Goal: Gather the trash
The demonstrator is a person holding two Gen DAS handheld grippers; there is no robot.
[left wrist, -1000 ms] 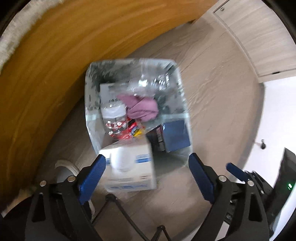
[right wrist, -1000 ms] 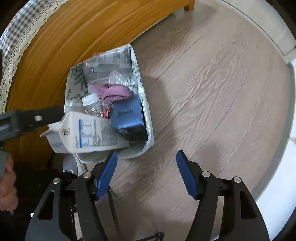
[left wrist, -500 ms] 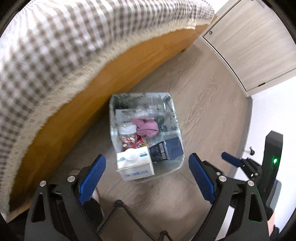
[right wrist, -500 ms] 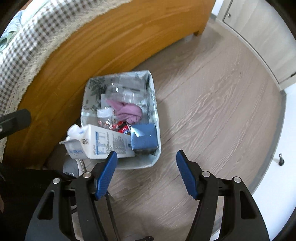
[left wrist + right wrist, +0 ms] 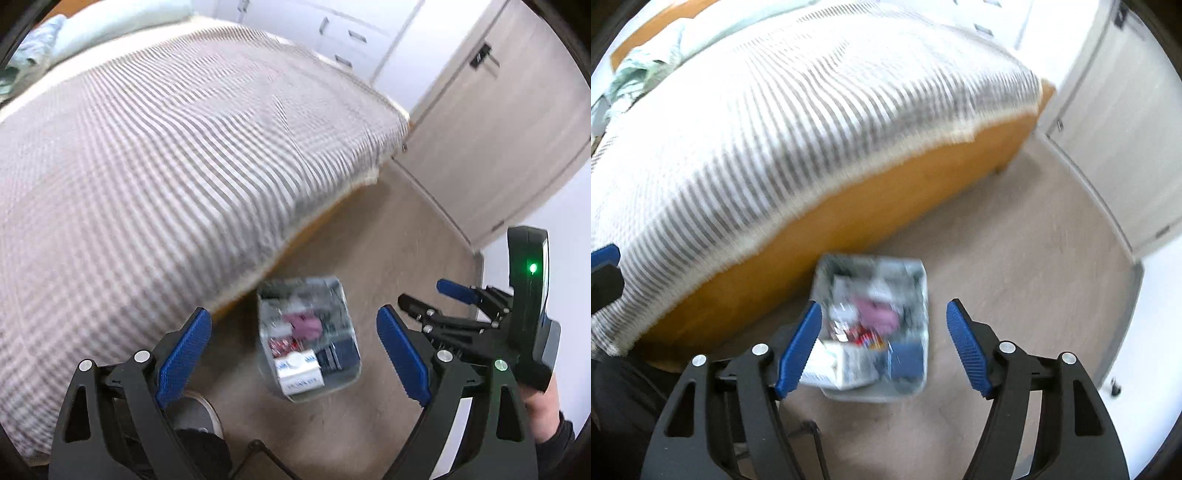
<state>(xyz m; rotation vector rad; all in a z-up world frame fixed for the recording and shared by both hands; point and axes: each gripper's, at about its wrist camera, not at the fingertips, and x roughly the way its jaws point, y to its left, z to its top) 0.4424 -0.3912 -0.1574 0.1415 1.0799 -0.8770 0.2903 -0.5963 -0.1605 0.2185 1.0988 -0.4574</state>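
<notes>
bed [image 5: 177,155]: left of the bin, checked cover hanging over an orange wooden side [image 5: 849,206]. Nothing trash-like visible on the part of the cover you can see.
left gripper [image 5: 293,358]: your fingers [image 5: 184,354] stand wide apart with nothing between them; the bin only shows through the gap, well below.
bin [image 5: 347,380]: clear-walled, lined with a printed bag, on the floor just beside the bed side. It sits between both your grippers in view and neither touches it.
bin contents: white carton [image 5: 299,371] at the near edge, leaning over the rim in the right wrist view; dark blue box [image 5: 340,356] just right of the carton; pink cloth wad [image 5: 304,325] behind them; red wrappers [image 5: 282,345] left of the cloth. Right wrist view is motion-blurred, so finer detail is unreadable.
handling, my read: carton looks empty and light but thin-walled, so pinch across its flat sides, not the spout end, or it buckles. Cloth is soft, grab it anywhere. Wrappers are slippery and flat, so take them by a crumpled edge. Bag liner is flimsy; lift it by the gathered rim, not the wall.
right gripper [image 5: 882,347]: your fingers [image 5: 966,354] are opening, nothing between the pads.
floor [image 5: 1015,288]: right of the bin, pale wood planks up to the cupboard doors [image 5: 491,122]; no loose trash visible there.
</notes>
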